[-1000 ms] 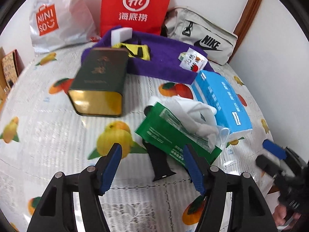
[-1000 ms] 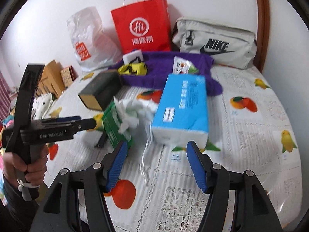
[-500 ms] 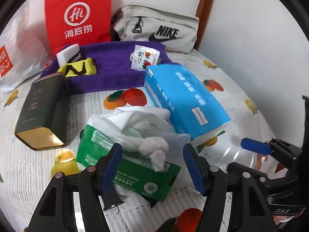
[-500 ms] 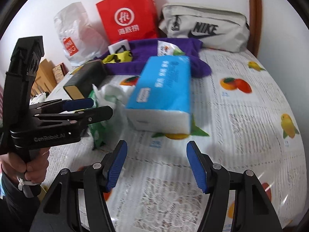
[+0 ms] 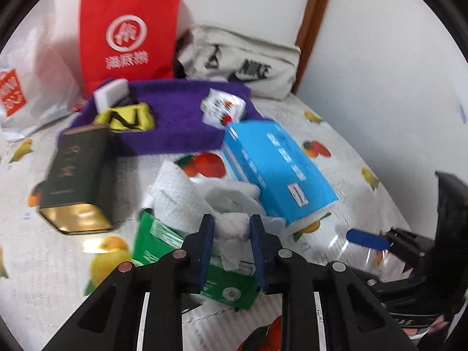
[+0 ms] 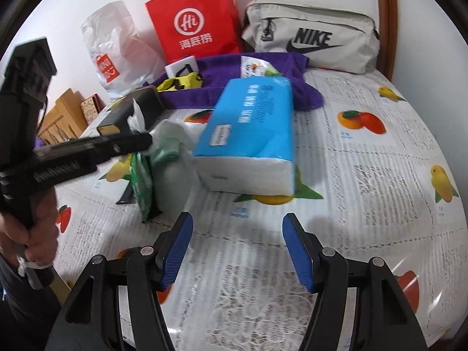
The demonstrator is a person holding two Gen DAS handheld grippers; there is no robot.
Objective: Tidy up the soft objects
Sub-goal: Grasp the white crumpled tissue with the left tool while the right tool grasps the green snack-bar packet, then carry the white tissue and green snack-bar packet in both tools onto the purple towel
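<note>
Left wrist view: my left gripper (image 5: 231, 242) is closing, its blue pads pinching the white tissue (image 5: 231, 228) that sticks up from the green wipes pack (image 5: 163, 242). That pack lies just left of the blue tissue pack (image 5: 275, 169); the dark tin (image 5: 76, 175) lies further left, and the purple towel (image 5: 181, 117) is behind the blue pack.

Right wrist view: my right gripper (image 6: 237, 251) hangs with its jaws apart and nothing between them, over the fruit-print cloth (image 6: 365, 175) in front of the blue tissue pack (image 6: 248, 120). The left gripper (image 6: 128, 143) reaches in left of that pack, a tuft of tissue (image 6: 137, 117) at its tips.
</note>
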